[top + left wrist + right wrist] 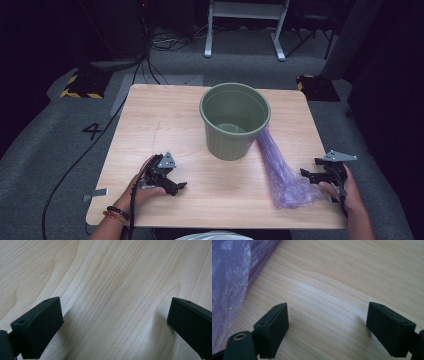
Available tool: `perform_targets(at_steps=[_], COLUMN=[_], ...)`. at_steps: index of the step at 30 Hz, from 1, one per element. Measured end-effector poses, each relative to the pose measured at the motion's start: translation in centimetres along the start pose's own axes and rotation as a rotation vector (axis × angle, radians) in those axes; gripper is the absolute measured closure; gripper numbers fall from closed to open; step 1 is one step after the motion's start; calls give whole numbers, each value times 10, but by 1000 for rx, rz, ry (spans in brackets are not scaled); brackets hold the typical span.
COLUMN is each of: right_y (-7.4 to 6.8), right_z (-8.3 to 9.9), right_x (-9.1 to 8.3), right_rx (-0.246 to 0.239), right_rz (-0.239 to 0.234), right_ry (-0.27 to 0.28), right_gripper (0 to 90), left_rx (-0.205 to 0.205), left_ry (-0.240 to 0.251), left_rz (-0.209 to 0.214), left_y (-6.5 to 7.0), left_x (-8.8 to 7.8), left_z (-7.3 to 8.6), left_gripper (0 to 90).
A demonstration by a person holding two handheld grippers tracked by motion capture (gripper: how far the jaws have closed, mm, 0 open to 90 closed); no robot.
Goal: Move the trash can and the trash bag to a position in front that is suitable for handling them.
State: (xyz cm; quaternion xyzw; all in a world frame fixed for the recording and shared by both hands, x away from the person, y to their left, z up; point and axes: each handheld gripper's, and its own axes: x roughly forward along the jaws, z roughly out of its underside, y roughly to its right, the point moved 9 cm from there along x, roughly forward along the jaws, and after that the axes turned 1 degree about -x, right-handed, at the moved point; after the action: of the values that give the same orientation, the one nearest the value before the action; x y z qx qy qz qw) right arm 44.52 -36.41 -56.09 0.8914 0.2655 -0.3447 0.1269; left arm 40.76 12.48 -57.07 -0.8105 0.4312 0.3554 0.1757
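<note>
Standing upright near the middle of the light wooden surface (150, 130), toward its far side, is a green ribbed bucket (234, 122) with its mouth open to the top; something pale shows at its bottom, but what it is cannot be told. A crumpled purple plastic bag (282, 172) lies stretched on the surface to the right of the bucket, its narrow end touching the bucket's wall and its wider end spread toward the near right corner. The left gripper (176, 186) sits low over the near left part of the surface, held in the person's left hand (142, 185), which wears a beaded bracelet (117, 213) at the wrist. In the left gripper view its fingers (41, 328) stand wide apart with bare wood grain between them. The right gripper (312, 174) is held at the near right edge in the right hand (345, 187), just beside the wide end of the bag. In the right gripper view its fingers (274, 328) are likewise spread wide over bare wood, and the purple bag (233, 282) lies just off to their left side, not between them.
</note>
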Motion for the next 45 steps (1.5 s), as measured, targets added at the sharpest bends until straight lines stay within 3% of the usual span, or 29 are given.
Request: perform_targets(at_steps=[4,6,9,11,13,16,17,19,30,36,45], right_y=[-10,-24,-32,-50,-55,-78,-78,-92,-132,-152,-165], right_z=[-5,-13,-19,-29,-31,-37,-37,-40,-54,-54,-52], right_x=[1,0,1,0,0,3,3,7,15,23,32], right_rx=[-8,-37,-53,-87,-94,-143,-143,-153,-185,-234,-260], right_rz=[-45,-82,-95,-145,-154,-206,-206,-244,-302,-330,-353], right_ry=[22,37,50,78,81,87,87,91,134,114,88], right_gripper=[211,224,240,260,267,268,268,261,248,247,237], left_rx=[2,1,1,1,1,-1,-1,-7,-10,-18,-19], left_ry=[0,0,0,0,0,0,0,0,-1,-2,-2], left_rz=[1,0,0,0,0,0,0,-4,-6,-15,-23], left_y=[0,0,0,0,0,0,0,-1,-1,-1,1], left_x=[0,0,0,0,0,0,0,0,0,0,0], left_z=[0,0,0,0,0,0,0,0,0,0,-2], left_gripper=[0,0,0,0,0,0,0,0,0,0,40])
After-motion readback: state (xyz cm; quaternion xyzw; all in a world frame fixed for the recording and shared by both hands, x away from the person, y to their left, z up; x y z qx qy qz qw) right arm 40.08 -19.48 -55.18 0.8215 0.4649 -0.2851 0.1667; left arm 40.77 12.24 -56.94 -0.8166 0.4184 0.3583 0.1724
